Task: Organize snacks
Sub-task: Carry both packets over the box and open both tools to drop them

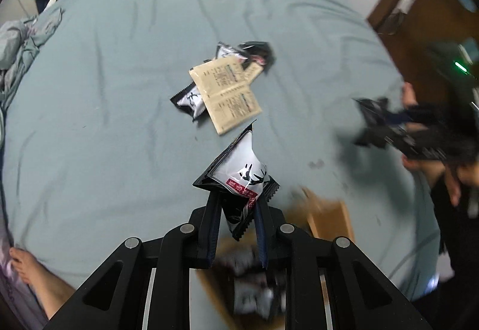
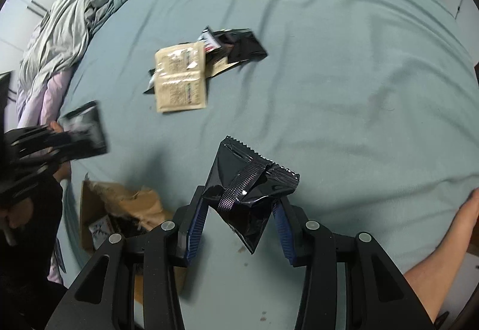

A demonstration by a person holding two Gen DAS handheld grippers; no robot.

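Note:
My left gripper [image 1: 238,202] is shut on a black-and-white snack packet [image 1: 239,171] and holds it above an open cardboard box [image 1: 329,219] on the bed. My right gripper [image 2: 244,204] is shut on a glossy black snack packet [image 2: 248,189], held above the sheet; it shows blurred at the right of the left wrist view [image 1: 389,126]. A small pile lies mid-bed: beige sachets [image 1: 230,93] [image 2: 181,80], a black-and-white packet [image 1: 188,102] and black packets [image 1: 257,53] [image 2: 239,45]. The box also shows in the right wrist view [image 2: 119,210], with packets inside.
The blue-grey bed sheet [image 1: 119,90] covers most of both views. A rumpled duvet [image 2: 69,30] lies at the far left. A wooden cabinet [image 1: 419,10] stands to the right. A bare foot [image 1: 27,267] and a leg [image 2: 449,240] rest at the bed's edges.

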